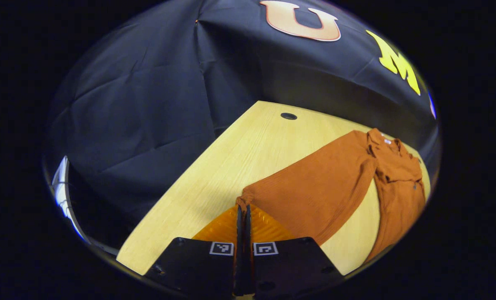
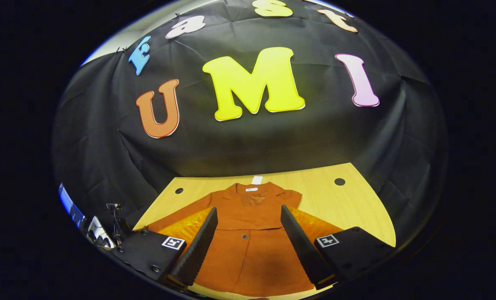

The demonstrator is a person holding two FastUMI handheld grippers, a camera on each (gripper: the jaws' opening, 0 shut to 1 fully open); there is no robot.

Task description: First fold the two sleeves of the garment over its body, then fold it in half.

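Note:
A rust-orange buttoned garment (image 1: 398, 179) lies flat on the wooden table (image 1: 231, 158), collar toward the far wall. In the left gripper view one long sleeve (image 1: 314, 191) stretches from its shoulder toward me, and my left gripper (image 1: 244, 207) is shut on that sleeve's cuff (image 1: 244, 199) just above the tabletop. In the right gripper view the garment (image 2: 248, 250) faces me front up, with the same sleeve (image 2: 181, 212) running out to the left and the other side ending short at the shoulder (image 2: 291, 196). My right gripper (image 2: 248, 209) hangs open over the garment's body, holding nothing.
The table (image 2: 356, 208) has round cable holes (image 1: 289, 116) (image 2: 339, 181) near its far edge. A white tag (image 2: 257, 180) lies beyond the collar. Some equipment (image 2: 100, 233) stands off the table's left edge. The black booth cloth hangs close behind the table.

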